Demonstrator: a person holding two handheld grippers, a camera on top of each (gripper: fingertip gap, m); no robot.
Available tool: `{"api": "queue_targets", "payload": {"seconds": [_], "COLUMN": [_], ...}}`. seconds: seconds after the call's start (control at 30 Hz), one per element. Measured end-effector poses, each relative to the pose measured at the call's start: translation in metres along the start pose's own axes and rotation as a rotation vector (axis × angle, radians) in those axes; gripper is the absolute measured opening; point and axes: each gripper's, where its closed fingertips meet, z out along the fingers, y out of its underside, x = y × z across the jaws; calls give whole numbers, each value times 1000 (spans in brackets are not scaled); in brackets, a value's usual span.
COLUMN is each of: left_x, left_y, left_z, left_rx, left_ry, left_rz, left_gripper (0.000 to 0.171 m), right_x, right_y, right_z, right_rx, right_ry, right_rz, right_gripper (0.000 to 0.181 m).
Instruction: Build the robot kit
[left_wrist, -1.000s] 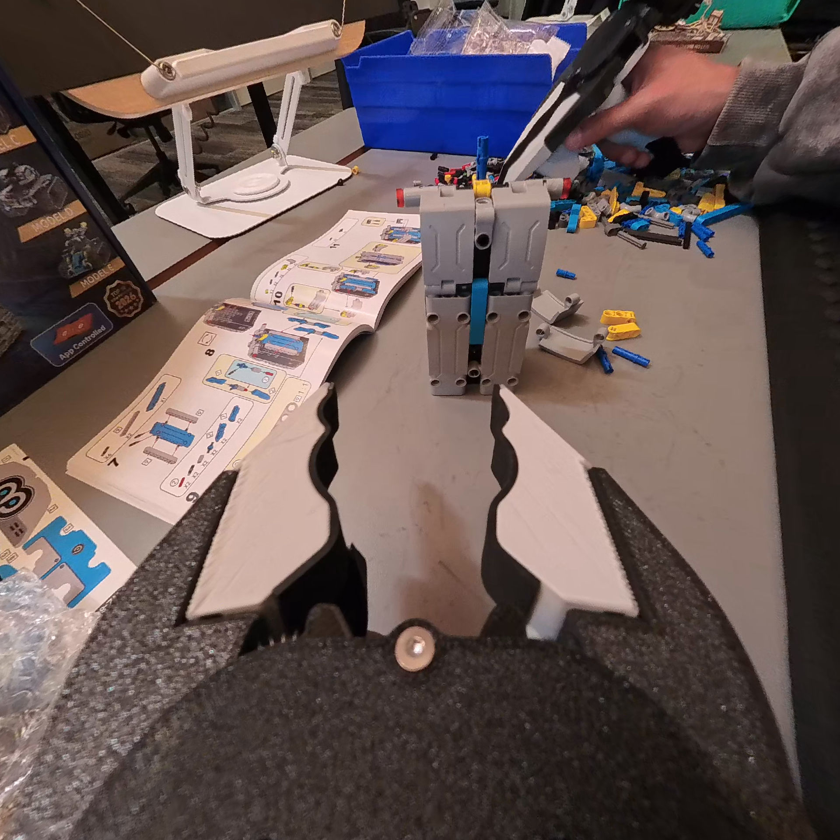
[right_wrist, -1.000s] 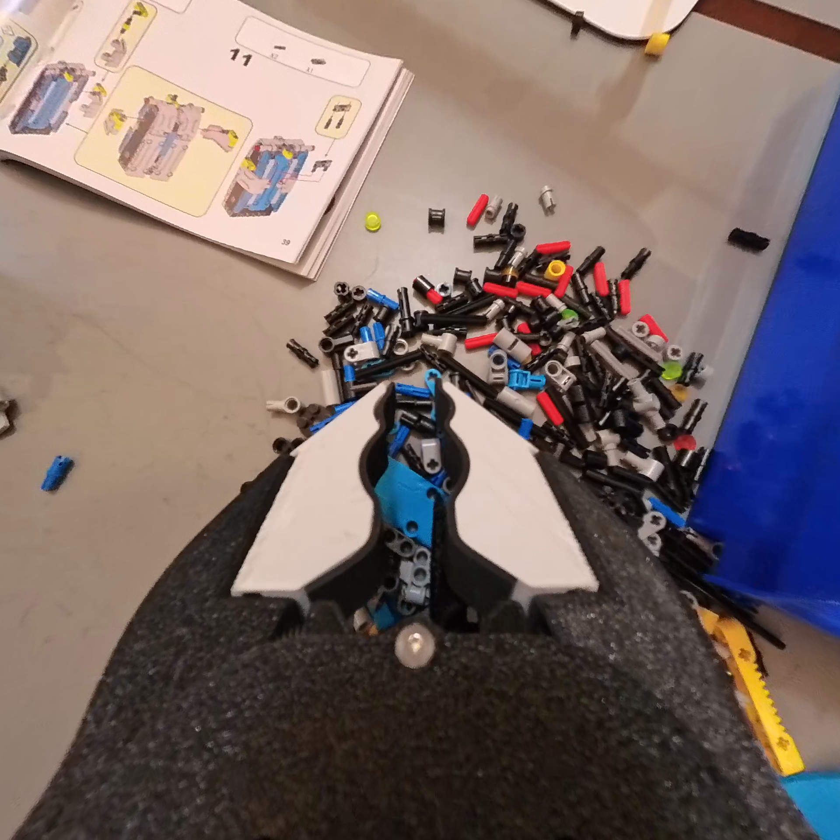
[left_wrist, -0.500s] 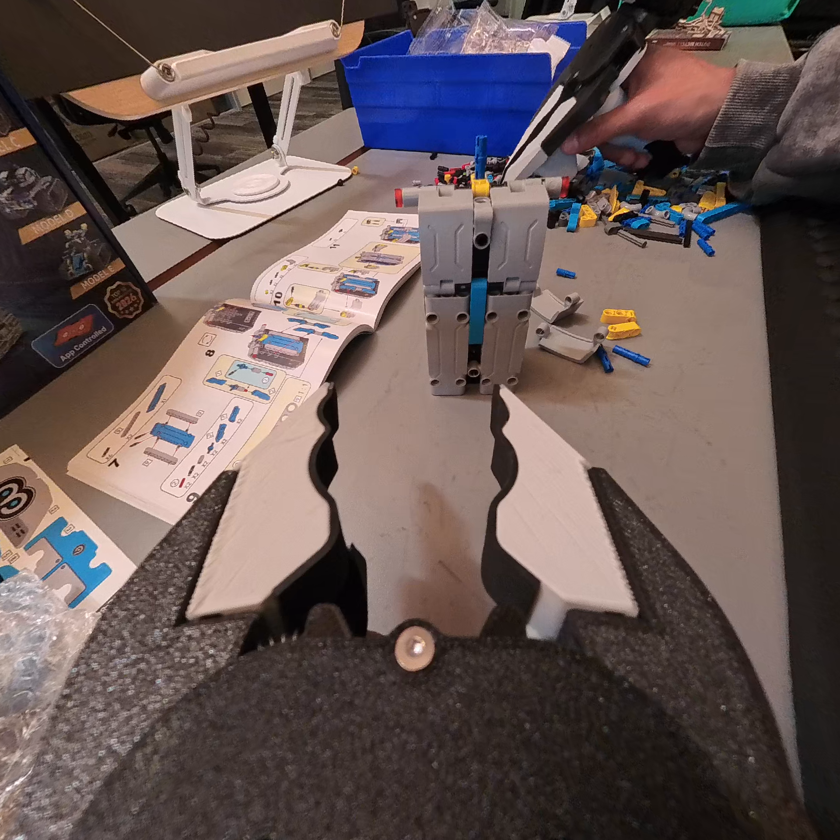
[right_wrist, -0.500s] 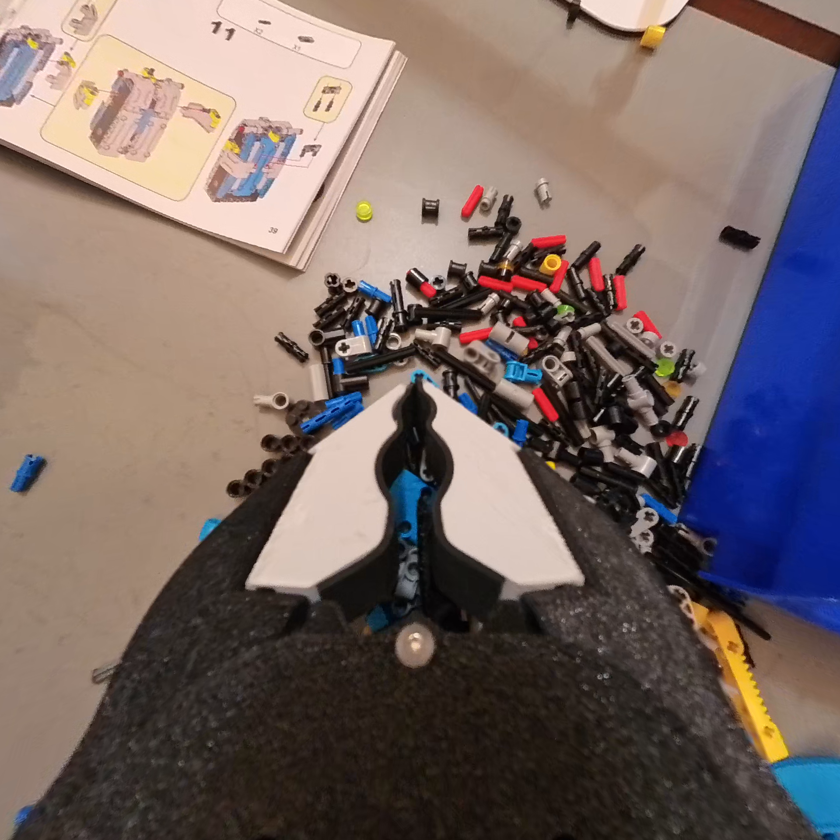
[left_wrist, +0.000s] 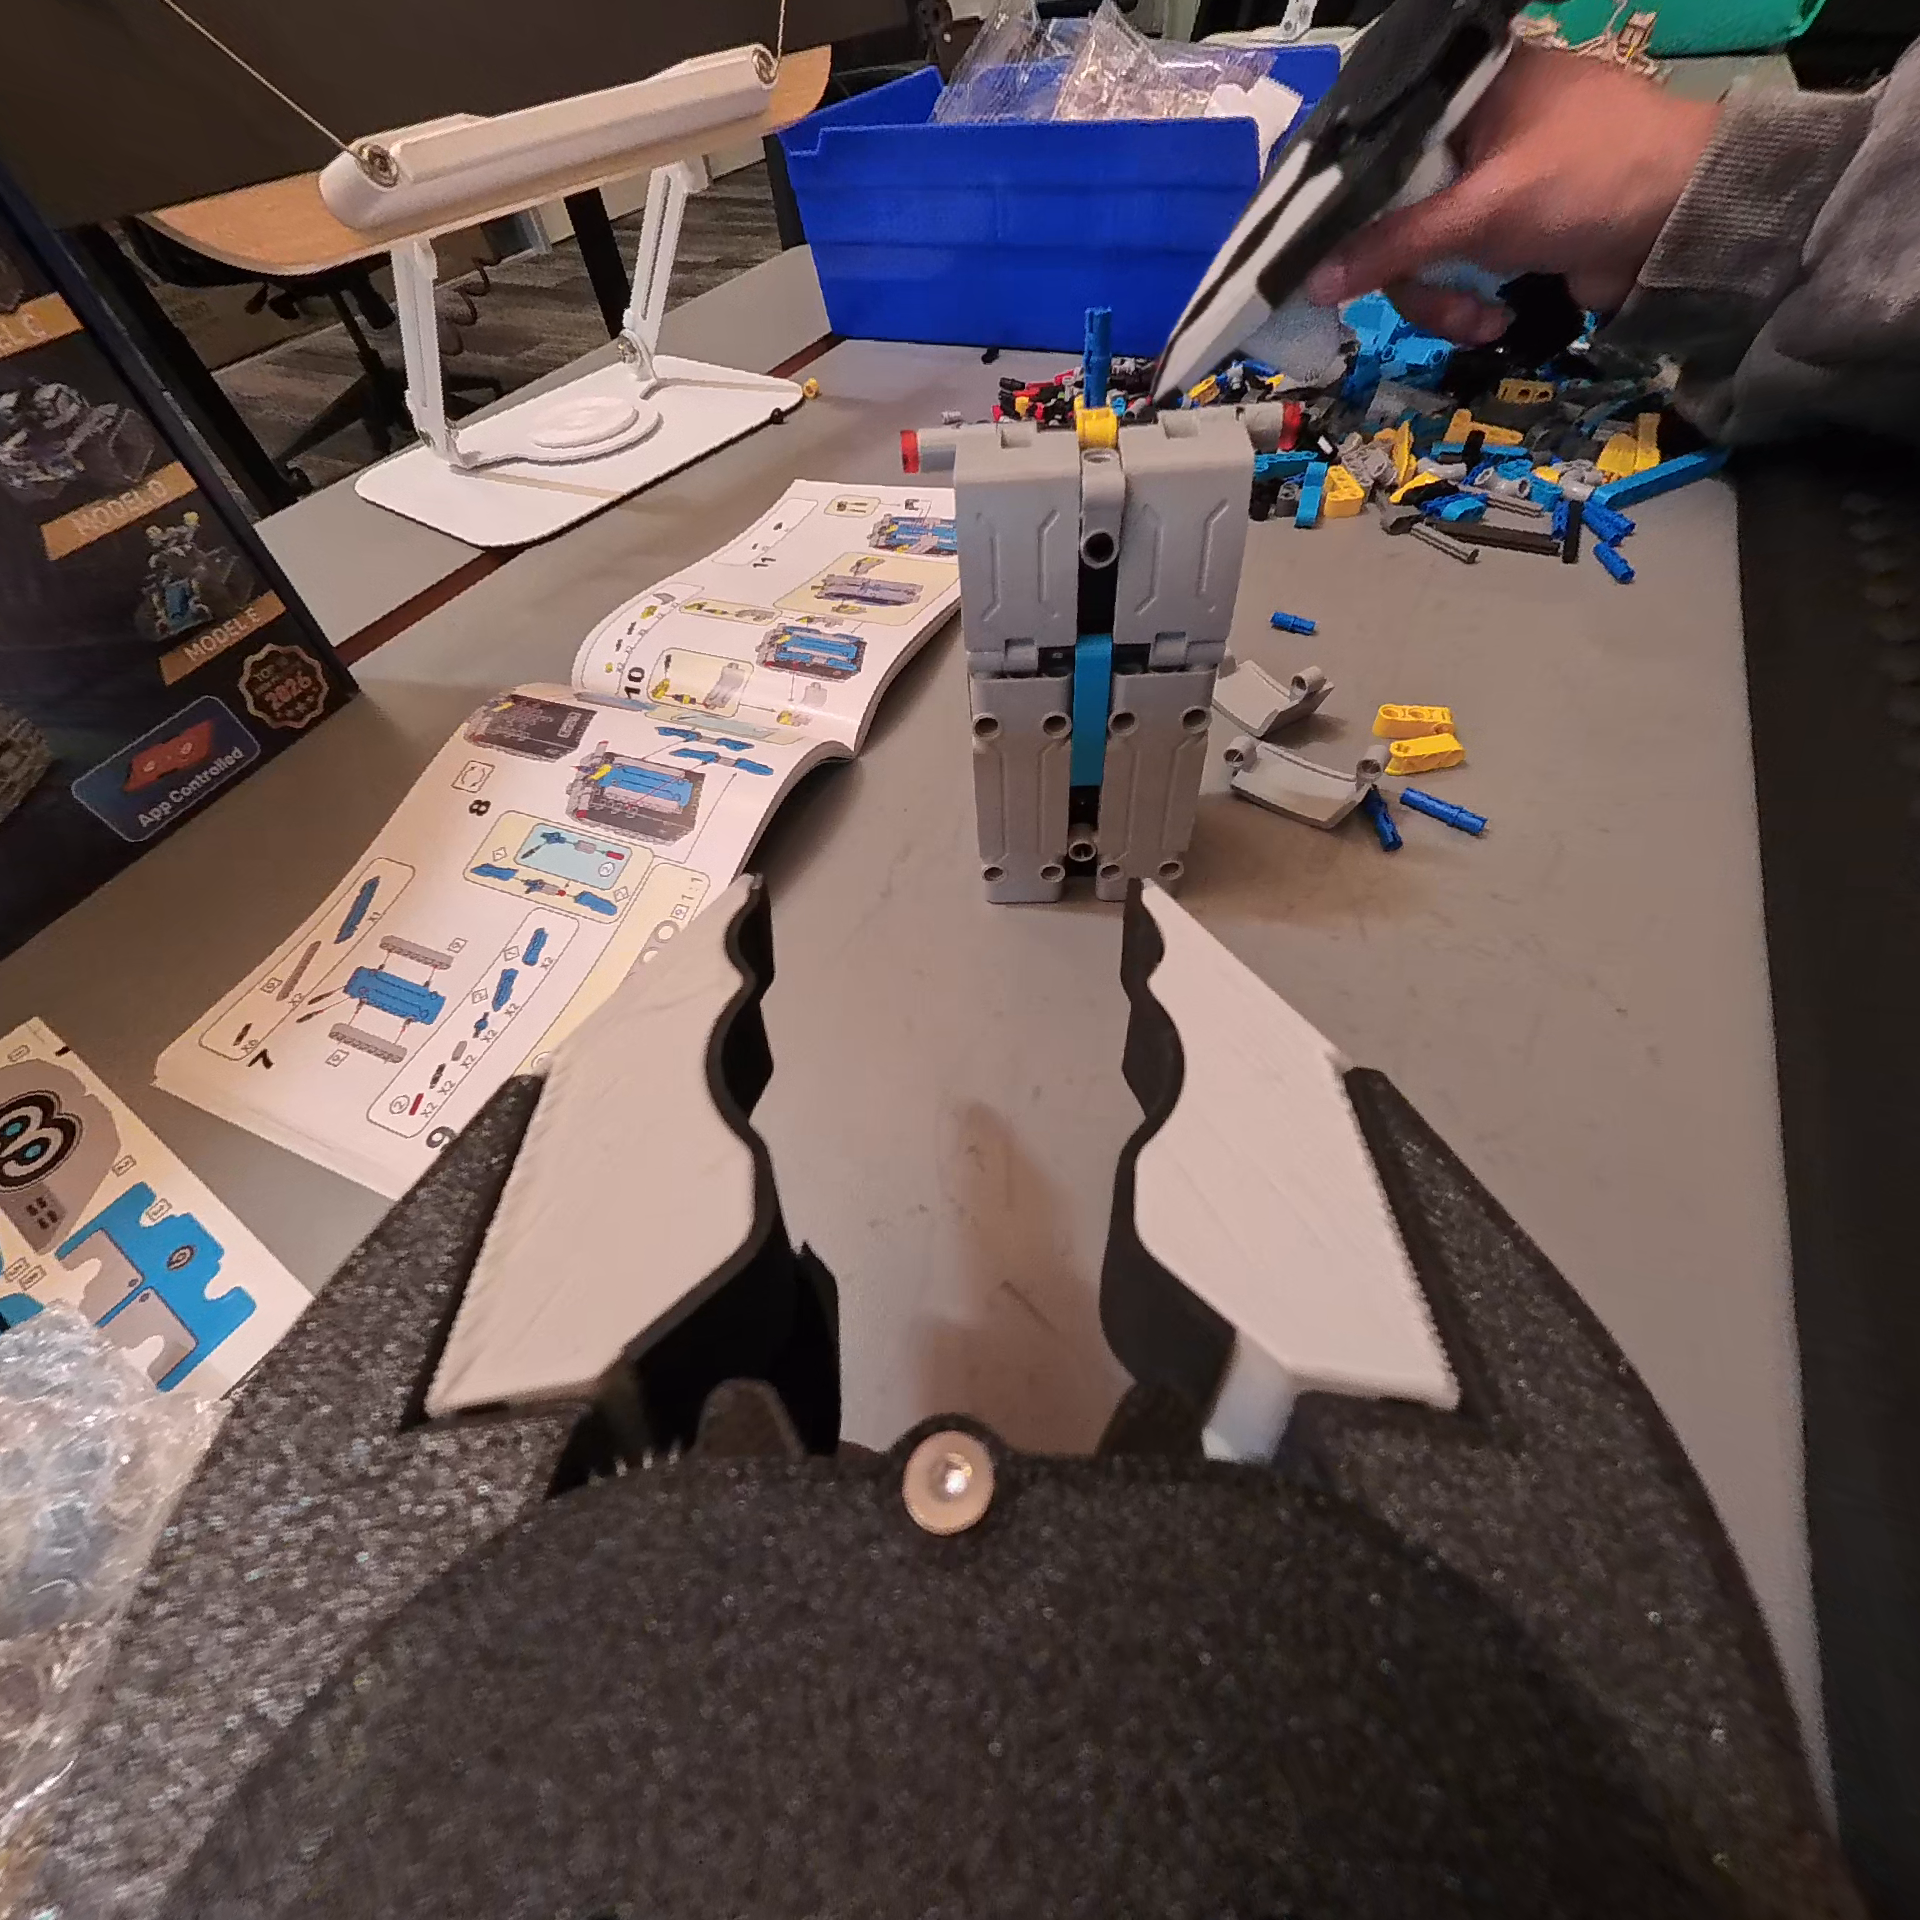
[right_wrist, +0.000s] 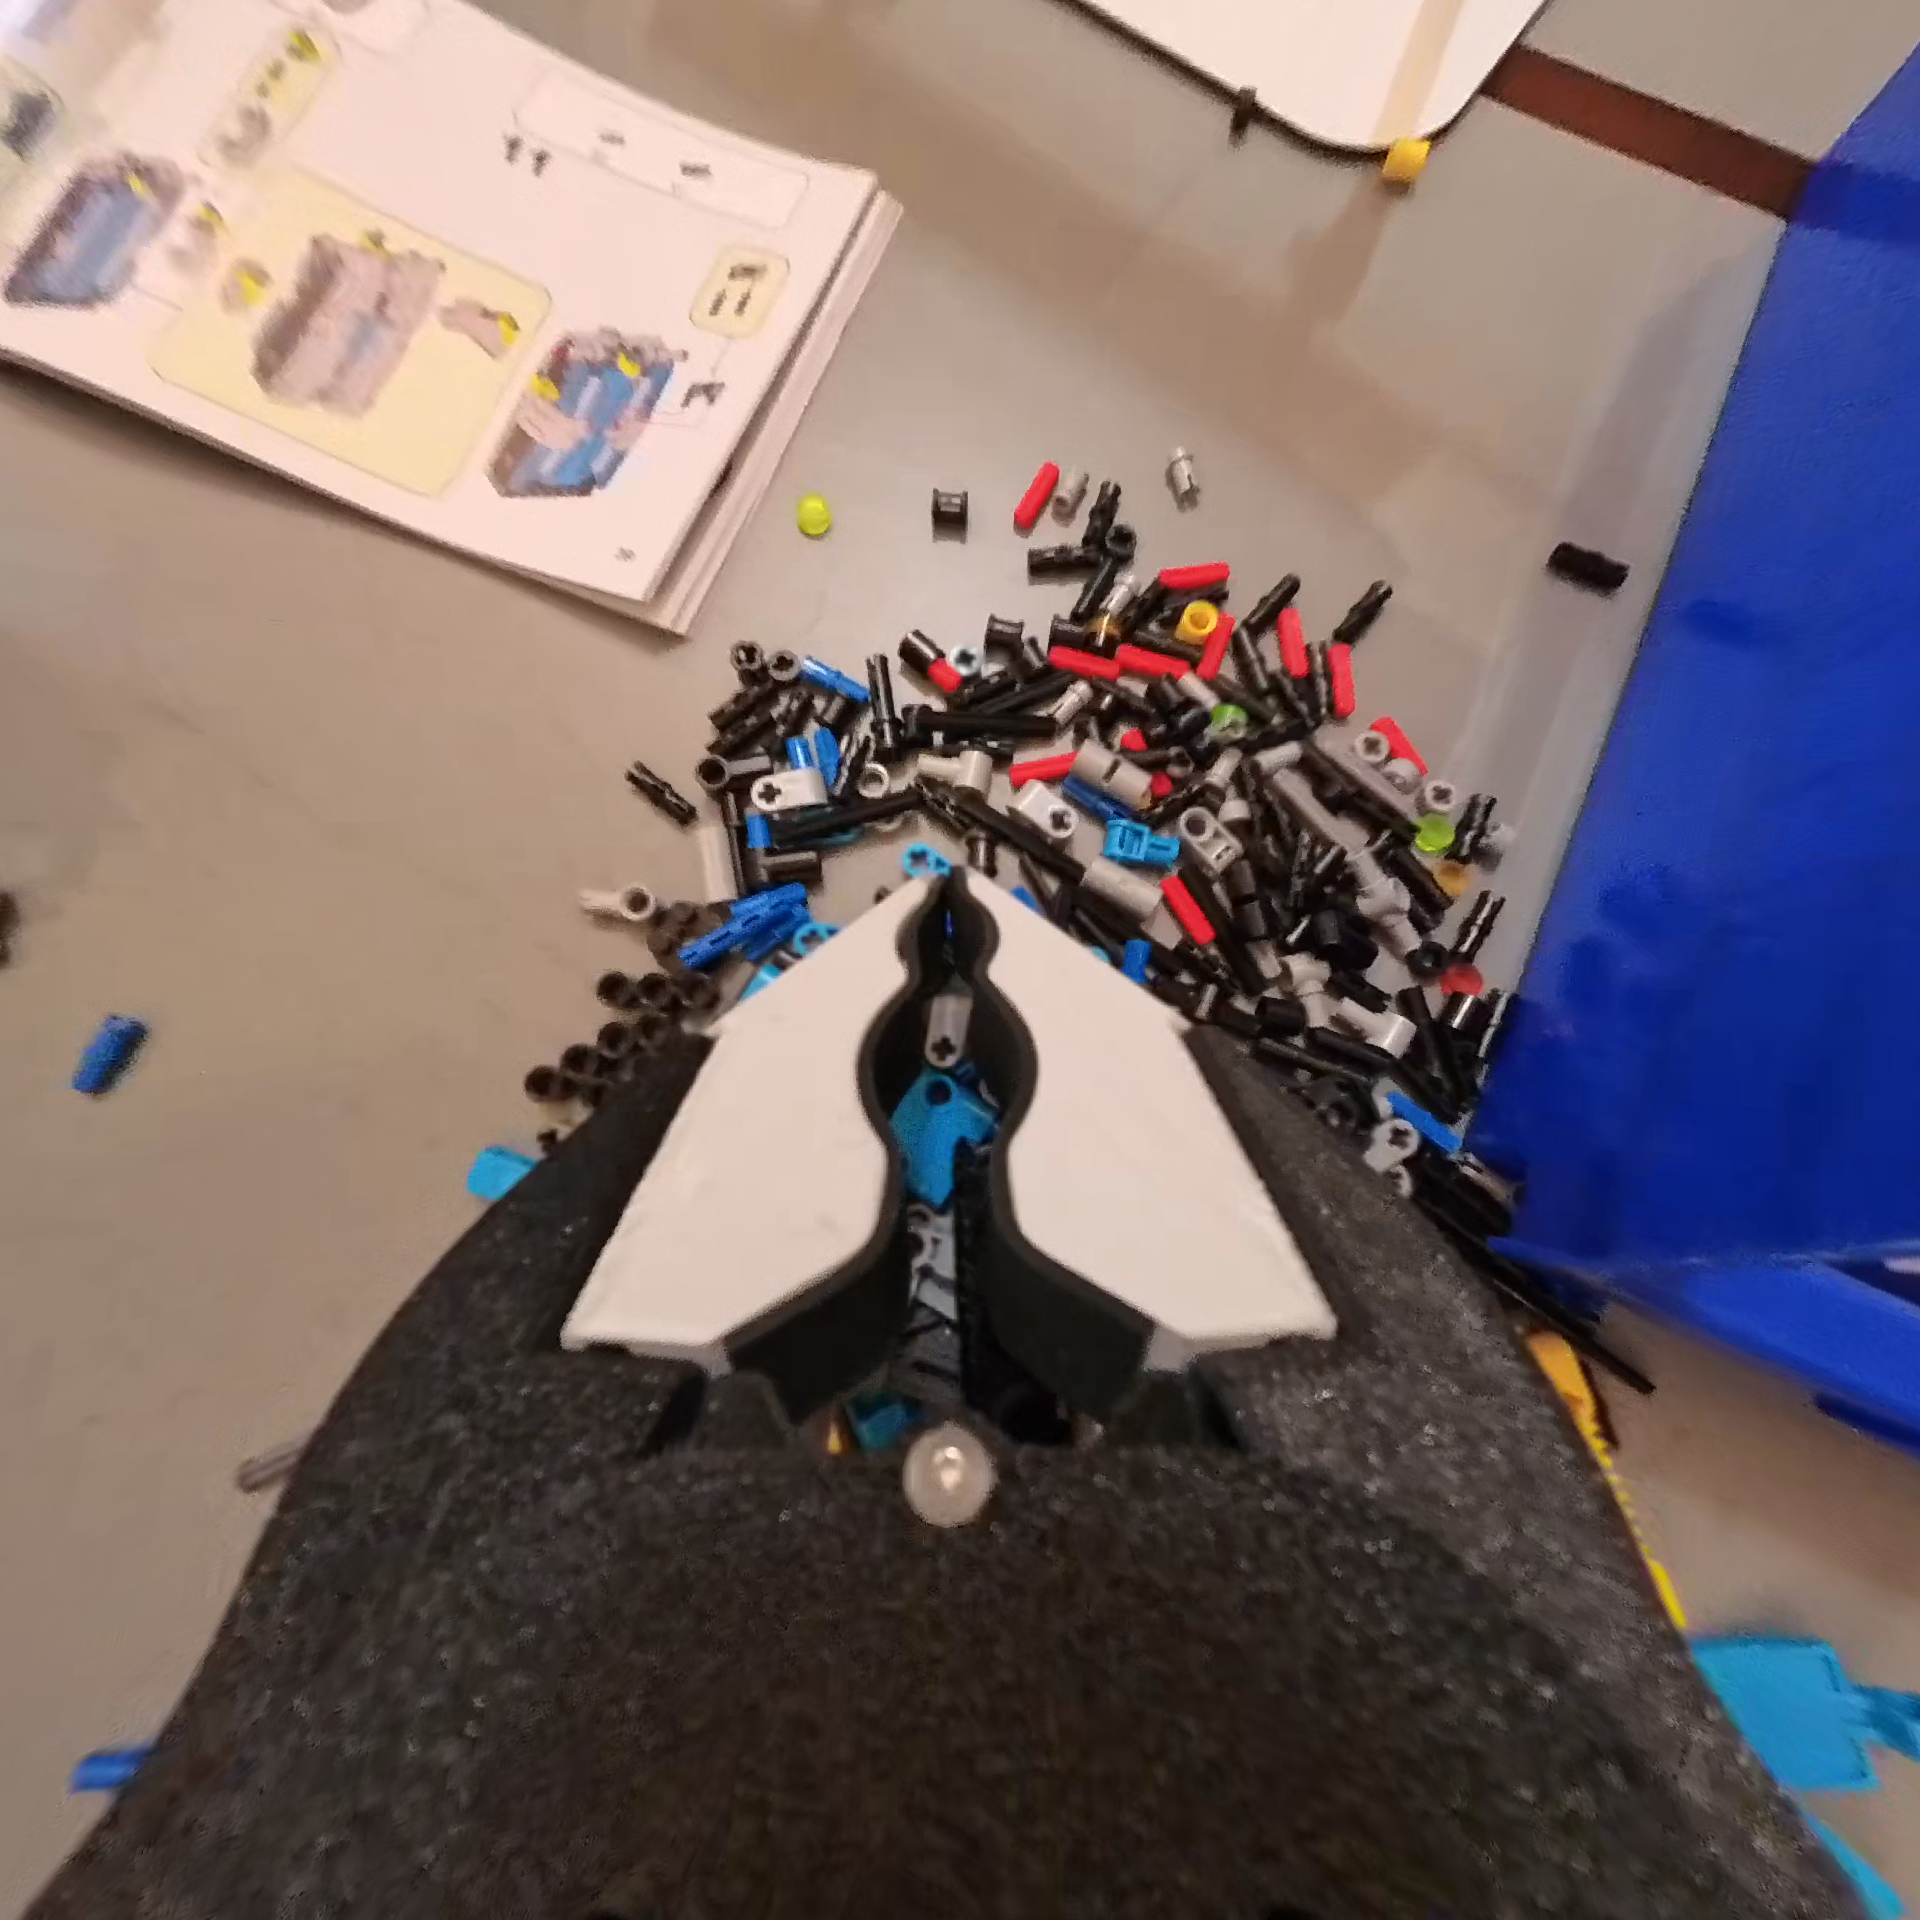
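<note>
1. The left gripper (left_wrist: 943, 914) is hovering low over the grey table (left_wrist: 1455, 1039) with its jaws spread wide and nothing between them — the grey and blue brick model (left_wrist: 1091, 665) is standing upright just ahead of the fingertips, apart from them, squarely in line with the gap.

2. The right gripper (right_wrist: 948, 883) is tilting down over the pile of small loose pieces (right_wrist: 1143, 769), fingertips pinched nearly together at its near edge. Whether a piece is caught between them cannot be told; something dark blue shows in the slit, too small to identify.

3. An open instruction booklet (left_wrist: 582, 790) is lying flat to the model's left, pages up for reading.

4. A blue bin (left_wrist: 1029, 208) is sitting at the far edge behind the pile, a white stand (left_wrist: 561, 436) beside it — both well clear of the model.
</note>
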Motion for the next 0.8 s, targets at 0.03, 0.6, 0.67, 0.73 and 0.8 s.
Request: {"api": "queue_targets", "payload": {"seconds": [0.03,0.6,0.67,0.73,0.8], "left_x": [0,0,0,0,0], "left_y": [0,0,0,0,0], "left_z": [0,0,0,0,0], "left_rx": [0,1,2,1,1], "left_ry": [0,1,1,1,0], "left_rz": [0,-4,-6,-6,-4], "left_gripper": [67,67,67,67,67], "right_x": [1,0,1,-5,-24], "right_y": [3,15,12,1,-16], "right_z": [3,11,9,1,-11], "right_rx": [-21,-62,-47,-1,52], "right_ry": [30,-22,-7,-24,-87], "right_rz": [-27,51,39,39,10], "right_gripper": [5,5,4,4,5]}}
